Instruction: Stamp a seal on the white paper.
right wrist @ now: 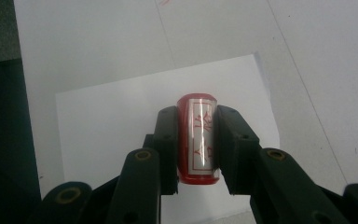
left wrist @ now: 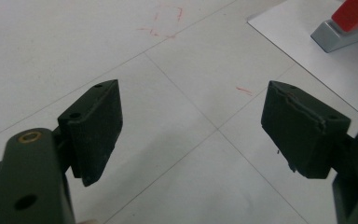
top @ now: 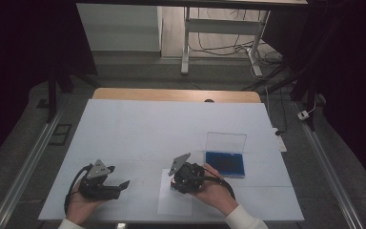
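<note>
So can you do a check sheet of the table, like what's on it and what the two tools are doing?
Surface: white table top, faint red marks.
Job's things: red stamp over a paper sheet; open blue ink pad case at the right.
Clutter: nothing seen.
Tools: left tool open, holding nothing; right tool shut on the stamp.
Cables: black cable loops from the right tool; cords on the floor behind.
Surroundings: desk legs, dark curtains.
</note>
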`<control>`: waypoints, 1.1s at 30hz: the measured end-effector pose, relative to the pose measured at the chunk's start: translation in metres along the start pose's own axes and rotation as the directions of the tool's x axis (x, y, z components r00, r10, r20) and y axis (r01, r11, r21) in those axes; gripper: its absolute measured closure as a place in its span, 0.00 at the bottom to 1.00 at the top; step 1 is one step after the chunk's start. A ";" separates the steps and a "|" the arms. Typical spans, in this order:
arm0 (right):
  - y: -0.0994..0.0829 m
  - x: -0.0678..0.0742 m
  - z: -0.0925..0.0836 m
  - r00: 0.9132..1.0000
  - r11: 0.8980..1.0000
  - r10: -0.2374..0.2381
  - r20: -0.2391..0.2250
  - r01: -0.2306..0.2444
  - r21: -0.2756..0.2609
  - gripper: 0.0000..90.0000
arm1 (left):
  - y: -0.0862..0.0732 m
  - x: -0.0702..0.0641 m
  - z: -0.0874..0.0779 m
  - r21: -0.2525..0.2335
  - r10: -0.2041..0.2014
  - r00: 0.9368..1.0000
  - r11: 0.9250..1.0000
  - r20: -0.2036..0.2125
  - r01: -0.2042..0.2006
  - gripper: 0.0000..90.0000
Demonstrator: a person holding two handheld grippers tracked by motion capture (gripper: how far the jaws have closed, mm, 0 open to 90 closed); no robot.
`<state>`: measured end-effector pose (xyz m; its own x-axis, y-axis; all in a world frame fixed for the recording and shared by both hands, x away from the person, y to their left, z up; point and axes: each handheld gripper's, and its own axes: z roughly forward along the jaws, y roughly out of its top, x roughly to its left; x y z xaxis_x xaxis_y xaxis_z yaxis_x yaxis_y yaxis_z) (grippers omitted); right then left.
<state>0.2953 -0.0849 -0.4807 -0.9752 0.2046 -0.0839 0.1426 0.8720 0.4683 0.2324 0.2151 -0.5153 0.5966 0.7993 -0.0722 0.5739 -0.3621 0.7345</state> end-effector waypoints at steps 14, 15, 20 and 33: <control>0.004 -0.001 0.002 1.000 0.999 -0.012 0.002 0.012 0.033 0.78 | -0.001 0.001 0.000 0.002 -0.001 1.000 1.000 -0.001 0.001 0.23; 0.004 0.000 0.002 1.000 0.999 -0.010 0.002 0.010 0.035 0.78 | -0.001 0.000 0.000 0.002 0.000 1.000 1.000 0.000 0.000 0.23; 0.004 -0.001 0.005 1.000 0.998 -0.005 -0.001 0.005 0.055 0.78 | -0.001 0.000 -0.001 0.001 -0.001 1.000 1.000 -0.001 0.001 0.23; 0.002 -0.003 0.007 1.000 0.999 0.003 -0.015 -0.002 0.039 0.79 | -0.001 0.000 -0.001 0.003 0.000 1.000 1.000 -0.003 0.000 0.23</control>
<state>0.2996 -0.0812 -0.4855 -0.9773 0.2001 -0.0695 0.1510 0.8884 0.4336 0.2311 0.2157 -0.5152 0.5953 0.8004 -0.0701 0.5754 -0.3638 0.7324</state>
